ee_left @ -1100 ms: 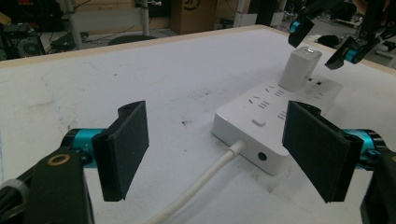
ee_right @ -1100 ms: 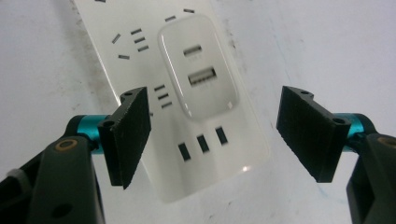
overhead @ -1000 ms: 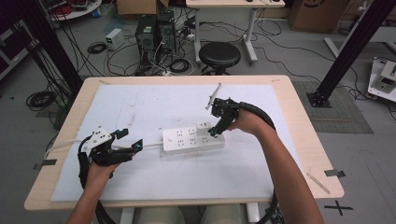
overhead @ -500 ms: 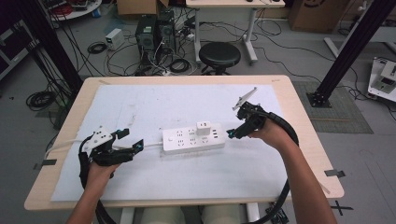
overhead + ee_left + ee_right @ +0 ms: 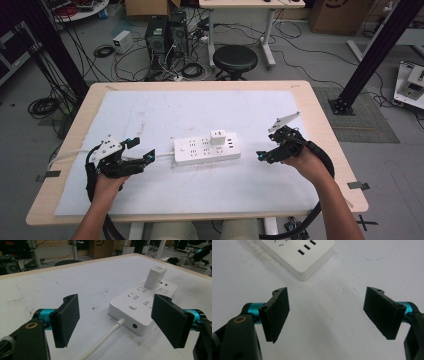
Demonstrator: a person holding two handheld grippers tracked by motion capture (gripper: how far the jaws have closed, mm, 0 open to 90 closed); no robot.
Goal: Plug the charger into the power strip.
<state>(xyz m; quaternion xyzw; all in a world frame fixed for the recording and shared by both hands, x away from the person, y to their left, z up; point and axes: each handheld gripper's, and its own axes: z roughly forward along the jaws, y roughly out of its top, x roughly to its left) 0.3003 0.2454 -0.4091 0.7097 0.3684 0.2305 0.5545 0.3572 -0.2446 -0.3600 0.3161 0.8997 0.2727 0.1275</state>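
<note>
A white power strip (image 5: 200, 151) lies in the middle of the white sheet, with a white charger block (image 5: 218, 137) standing plugged into its top. My left gripper (image 5: 142, 150) rests just left of the strip's cable end, open. Its jaws frame the strip (image 5: 140, 315), the charger (image 5: 155, 277) and the white cable (image 5: 105, 340) without touching them. Well to the right of the strip, my right gripper (image 5: 264, 155) stands open and empty. In the right gripper view, my right gripper (image 5: 328, 315) looks down on bare sheet, with the strip's corner (image 5: 302, 255) beyond.
The strip's cable (image 5: 70, 156) runs off the table's left side. A white paper sheet (image 5: 200, 110) covers most of the wooden table (image 5: 320, 130). Beyond the far edge stand a black stool (image 5: 235, 59), computer cases and loose cables on the floor.
My right hand has drawn away from the charger on the strip, going right and toward the near edge with nothing in its jaws. The left hand has kept still.
</note>
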